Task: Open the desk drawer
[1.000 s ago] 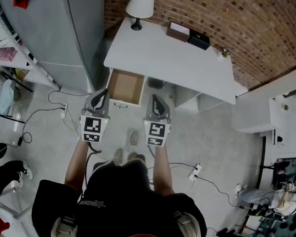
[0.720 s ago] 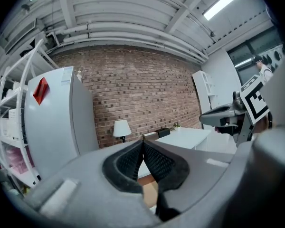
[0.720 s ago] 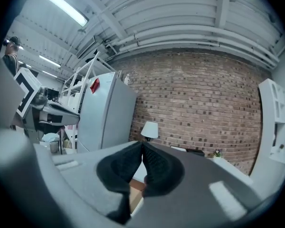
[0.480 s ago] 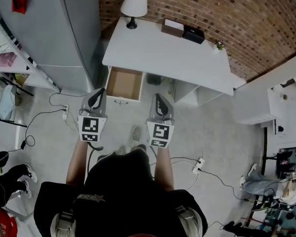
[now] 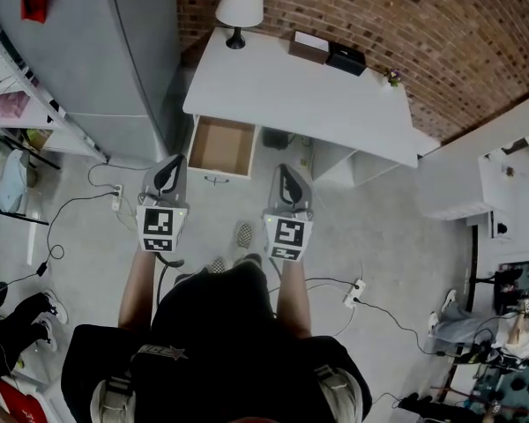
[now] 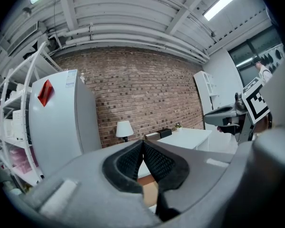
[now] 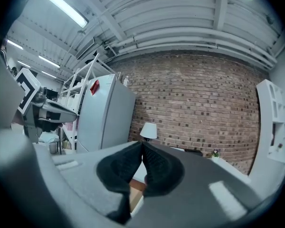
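Note:
The white desk [image 5: 335, 113] stands against the brick wall. Its left drawer [image 5: 220, 148] is pulled out, showing a bare brown wooden inside, with a small handle [image 5: 217, 181] on its front. My left gripper [image 5: 171, 169] hangs just left of the drawer front, apart from it. My right gripper [image 5: 286, 174] is to the drawer's right, below the desk edge. In the left gripper view, the left gripper [image 6: 142, 142] has its pads touching with nothing between them. The right gripper [image 7: 142, 143] is likewise shut and empty. Both point towards the desk.
A grey fridge [image 5: 97, 51] stands left of the desk. On the desk are a lamp [image 5: 239, 7], a brown box [image 5: 312, 48], a black box [image 5: 346, 59] and a small plant [image 5: 391, 79]. Cables and power strips [image 5: 353, 296] lie on the floor. Someone's legs [image 5: 18, 315] show at lower left.
Both grippers have drawn back a little from the drawer front, which now sits farther ahead of them. The drawer stays open and the jaws stay shut.

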